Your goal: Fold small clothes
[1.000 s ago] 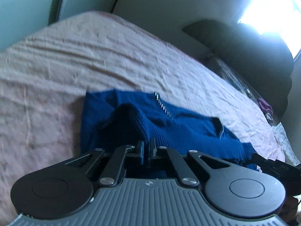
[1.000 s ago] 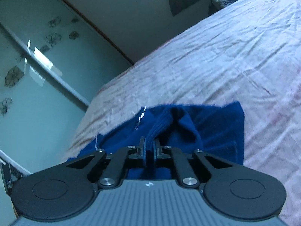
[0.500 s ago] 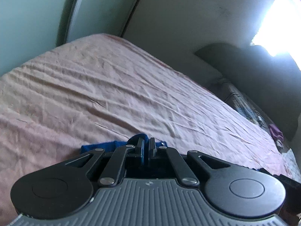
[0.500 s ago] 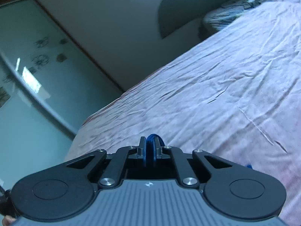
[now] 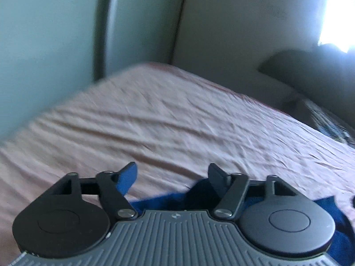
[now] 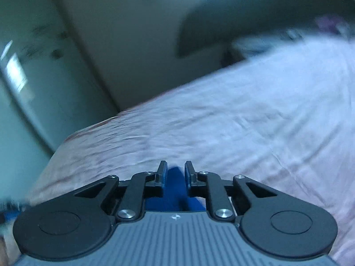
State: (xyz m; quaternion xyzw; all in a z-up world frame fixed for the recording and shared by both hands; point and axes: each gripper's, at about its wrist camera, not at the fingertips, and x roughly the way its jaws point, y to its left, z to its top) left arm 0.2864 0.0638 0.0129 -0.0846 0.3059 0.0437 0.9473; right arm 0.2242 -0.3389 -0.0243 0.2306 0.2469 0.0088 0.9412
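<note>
A dark blue knitted garment (image 5: 332, 217) lies on the pink bed sheet (image 5: 177, 122), mostly hidden under my left gripper (image 5: 172, 175), which is open wide and empty above its edge. In the right wrist view my right gripper (image 6: 174, 173) has its jaws parted a little, with a fold of the blue garment (image 6: 175, 188) still between them, not squeezed. The views are blurred.
The pink sheet (image 6: 244, 122) stretches far ahead of both grippers. A dark headboard (image 5: 310, 77) and patterned pillow (image 5: 332, 128) are at the right. A glass wardrobe door (image 5: 44, 44) stands beyond the bed's far edge.
Both grippers carried the garment's edge forward while shut on it. Now the left has opened wide and released it; the right jaws have parted. Both cameras tilted upward.
</note>
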